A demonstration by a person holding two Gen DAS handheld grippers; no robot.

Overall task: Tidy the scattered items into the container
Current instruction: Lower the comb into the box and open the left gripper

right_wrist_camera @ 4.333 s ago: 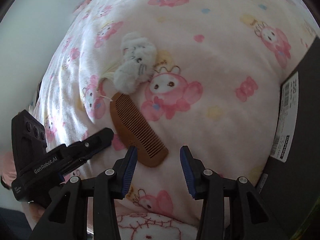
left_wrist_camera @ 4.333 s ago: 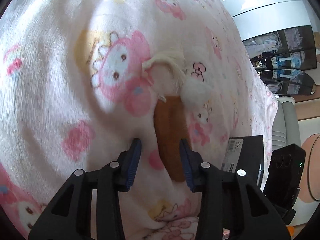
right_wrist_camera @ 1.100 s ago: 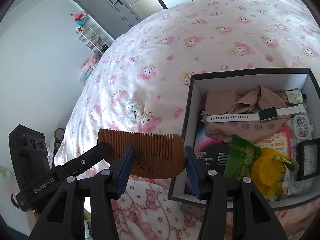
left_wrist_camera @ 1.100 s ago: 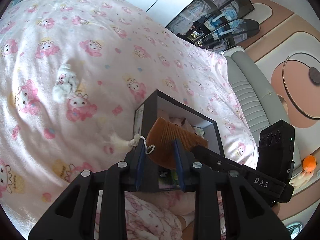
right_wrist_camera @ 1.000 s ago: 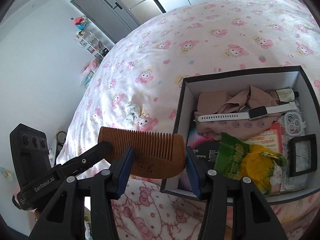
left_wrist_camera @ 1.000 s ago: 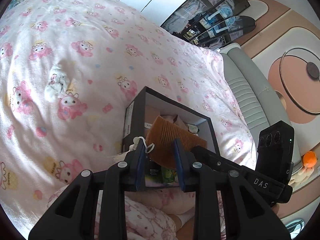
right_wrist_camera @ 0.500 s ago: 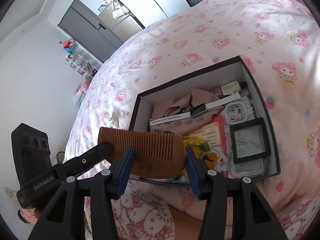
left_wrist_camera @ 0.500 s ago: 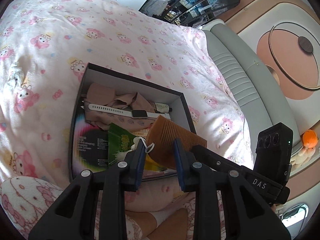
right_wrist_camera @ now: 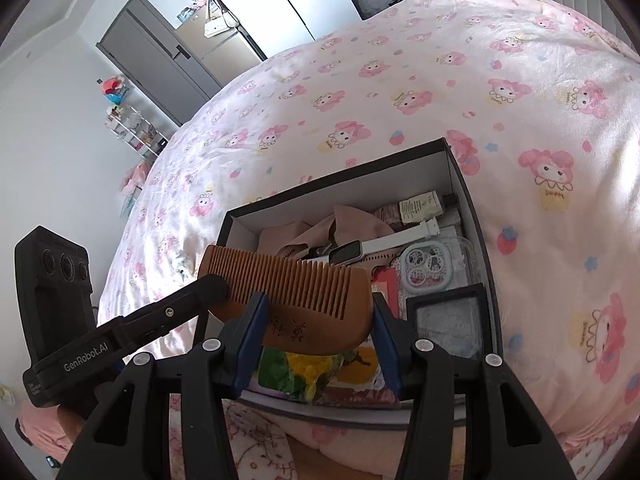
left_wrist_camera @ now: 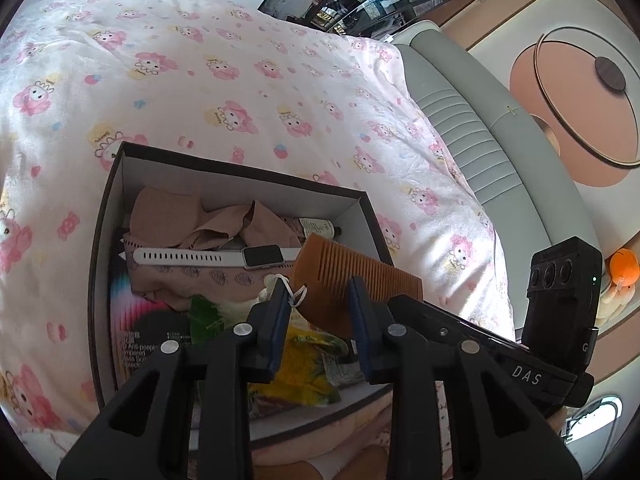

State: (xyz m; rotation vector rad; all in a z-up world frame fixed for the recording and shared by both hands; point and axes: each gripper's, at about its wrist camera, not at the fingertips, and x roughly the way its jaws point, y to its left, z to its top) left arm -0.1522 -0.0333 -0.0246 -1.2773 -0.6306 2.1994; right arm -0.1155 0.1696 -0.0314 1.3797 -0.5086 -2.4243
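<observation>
A brown wooden comb [right_wrist_camera: 298, 300] is held at both ends over the open dark box [right_wrist_camera: 436, 148]. My right gripper [right_wrist_camera: 318, 320] is shut on the comb's spine. My left gripper [left_wrist_camera: 318, 304] is shut on the comb's other end [left_wrist_camera: 352, 276], where a white string loop hangs. The box [left_wrist_camera: 108, 216] holds beige cloth [left_wrist_camera: 176, 216], a white smartwatch [left_wrist_camera: 224, 258], a green and yellow packet [left_wrist_camera: 304, 372] and other small items. A small white plush [right_wrist_camera: 182, 262] lies on the bedspread left of the box.
The box sits on a pink cartoon-print bedspread [right_wrist_camera: 460, 80]. A grey padded headboard [left_wrist_camera: 480, 140] runs along the right in the left wrist view. A grey wardrobe [right_wrist_camera: 160, 56] and shelves stand beyond the bed.
Both grippers have carried the comb from the bedspread to above the box. Over the last second the box has come closer and more centred under the comb.
</observation>
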